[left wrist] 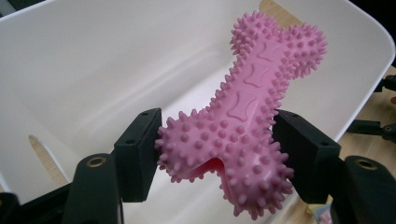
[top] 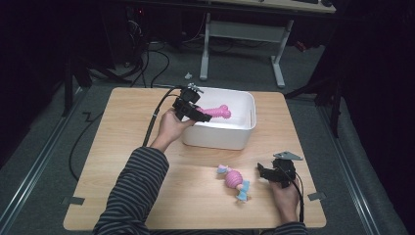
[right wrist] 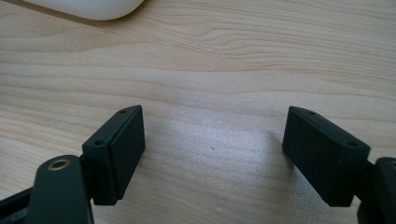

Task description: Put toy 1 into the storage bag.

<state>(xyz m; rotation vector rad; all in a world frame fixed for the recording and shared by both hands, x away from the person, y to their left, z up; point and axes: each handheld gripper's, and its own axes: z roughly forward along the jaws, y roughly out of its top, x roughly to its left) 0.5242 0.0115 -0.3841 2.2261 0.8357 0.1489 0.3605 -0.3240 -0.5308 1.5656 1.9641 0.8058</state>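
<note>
High view: wooden table seen from above, with a white plastic bin near its far edge. Left gripper held over the bin's near-left rim, pinching a pink spiky bone-shaped toy that hangs inside the bin's opening. Right gripper resting low by the table's near-right side, just beside a second toy, pink and ribbed with pale blue ends, lying on the bare wood. Striped sleeve along the left forearm.

Left gripper view: both black jaws pressed against the narrow waist of the bone toy, knobbed end tilted up toward the bin's far wall, white floor of the bin below and a slot handle in its side.

Right gripper view: jaws spread wide with nothing between them, light wood grain beneath, a rounded white corner of the bin at the top edge.

Step in hand, by judgement: placing the bone toy into the bin. Next move likely calls for letting the jaws part so the toy drops clear of the rim, then bringing the free gripper onto the ribbed toy.

Beyond the table: grey floor, trailing black cables, white legs of another desk, dark surroundings.
</note>
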